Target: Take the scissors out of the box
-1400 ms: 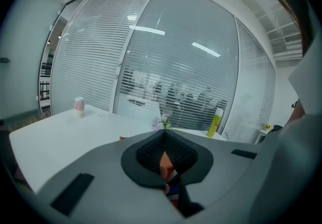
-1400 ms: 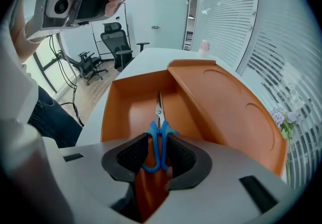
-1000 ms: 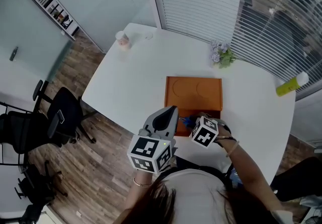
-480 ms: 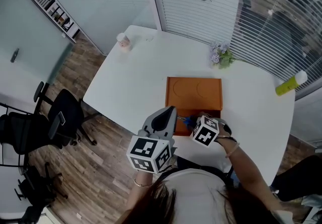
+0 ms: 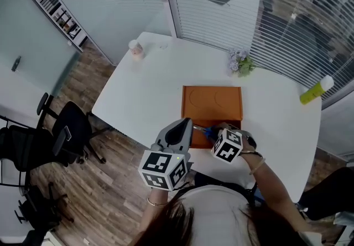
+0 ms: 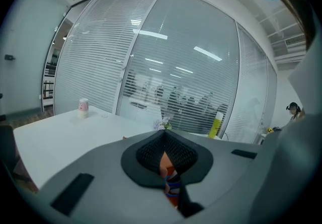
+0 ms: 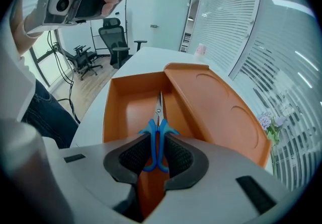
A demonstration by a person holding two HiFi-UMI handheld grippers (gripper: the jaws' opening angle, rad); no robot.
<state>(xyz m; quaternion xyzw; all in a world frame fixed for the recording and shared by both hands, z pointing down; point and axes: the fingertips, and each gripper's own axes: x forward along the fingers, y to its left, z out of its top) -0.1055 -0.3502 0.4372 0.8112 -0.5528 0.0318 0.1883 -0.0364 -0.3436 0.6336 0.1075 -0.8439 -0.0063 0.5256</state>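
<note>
Between the pads of the right gripper: clamping on the blue handles of the scissors, pressing from both sides. Lying lengthwise inside the box, running straight ahead of the fingers, pointing the blades away and keeping the handles nearest. Not showing clearly whether resting on the box floor or hanging just above it.

Left of the fingers: meeting a box wall close by. Right of the fingers: meeting the open lid, sloping up and away. Ahead of the blade tips: leaving a little room before the far wall. Above the fingers: finding open air only.

Judging the way out as straight up and back along the fingers, holding the blades clear of wall and lid.

Left of the right fingers: placing the left gripper near the box's corner, jaws together on nothing, aiming out across the table. Treating the right gripper as the nearer one; reserving the left for steadying the box, should it be lifting along.
</note>
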